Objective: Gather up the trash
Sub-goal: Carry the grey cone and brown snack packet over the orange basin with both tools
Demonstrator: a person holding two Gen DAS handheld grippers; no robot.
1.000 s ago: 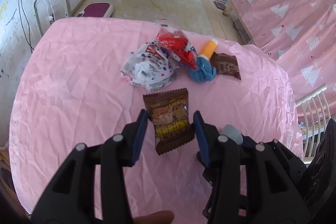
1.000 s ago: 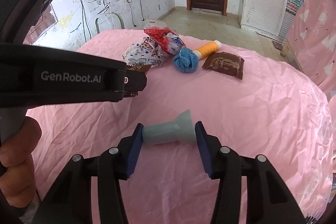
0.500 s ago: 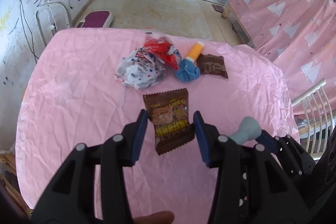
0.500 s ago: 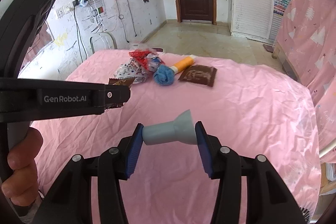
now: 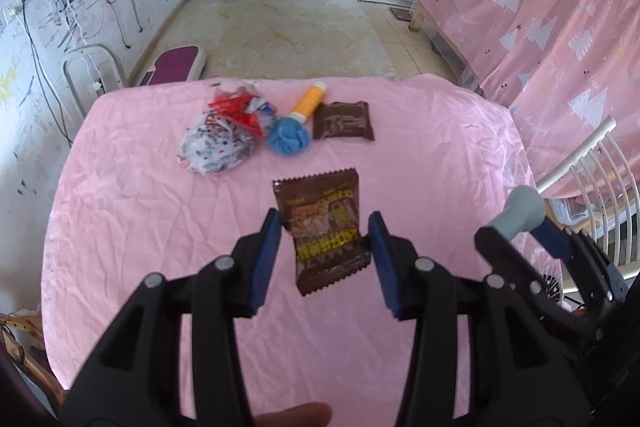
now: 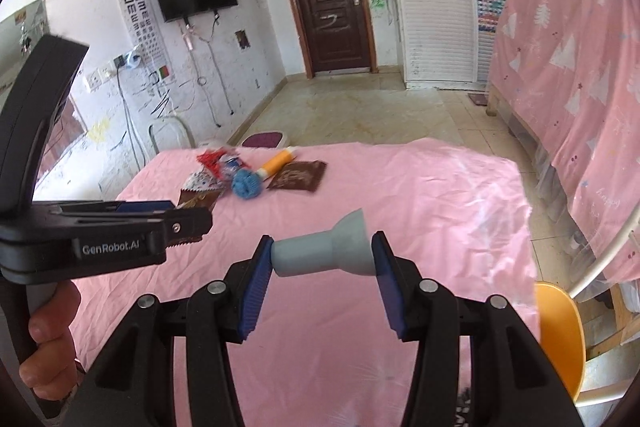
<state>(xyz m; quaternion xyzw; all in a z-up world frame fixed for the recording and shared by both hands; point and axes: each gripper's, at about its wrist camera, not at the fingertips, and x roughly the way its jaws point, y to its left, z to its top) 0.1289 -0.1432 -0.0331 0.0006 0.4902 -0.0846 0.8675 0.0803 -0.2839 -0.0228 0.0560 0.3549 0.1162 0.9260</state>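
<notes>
**Lifting both pieces clear of the table**

Carrying one piece of trash each, both grippers had risen well above the pink tablecloth [image 5: 120, 227] compared with a second earlier, when they hung low over it. The left gripper [image 5: 324, 251] was clamped on the brown snack wrapper [image 5: 324, 227]; the right gripper [image 6: 322, 263] pinched the grey funnel-shaped piece [image 6: 320, 251] end to end. Left at the far side were a crumpled plastic bag [image 5: 218, 147], blue ball [image 5: 288, 137], orange tube [image 5: 308, 101] and dark packet [image 5: 344, 121]. Both loads probably headed for disposal; no bin was visible.
</notes>
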